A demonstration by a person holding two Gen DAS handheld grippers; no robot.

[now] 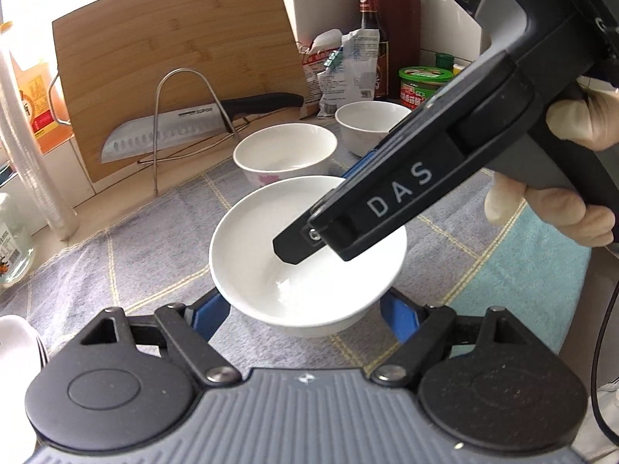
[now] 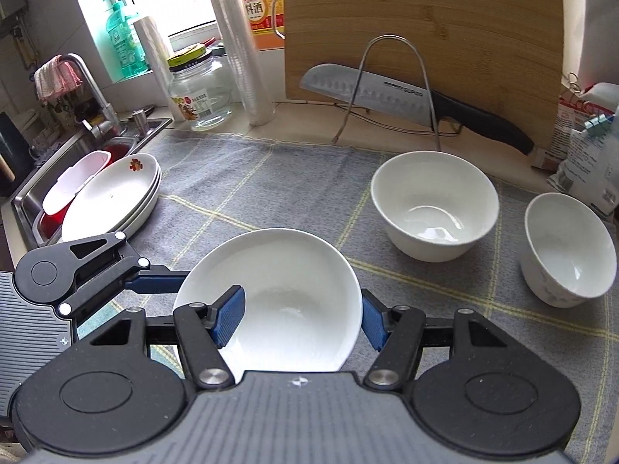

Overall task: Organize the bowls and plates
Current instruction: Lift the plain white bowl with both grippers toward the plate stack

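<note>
Both grippers clamp one shallow white ceramic bowl (image 2: 271, 297) above the near edge of the grey checked cloth (image 2: 271, 178) on the table. The left gripper (image 1: 305, 313) squeezes its outer wall from both sides; the right gripper (image 2: 303, 319) pinches its rim, one blue pad inside. Two deeper white bowls (image 2: 433, 208) sit toward the far right; stacked white plates (image 2: 116, 197) rest at the left edge.
</note>
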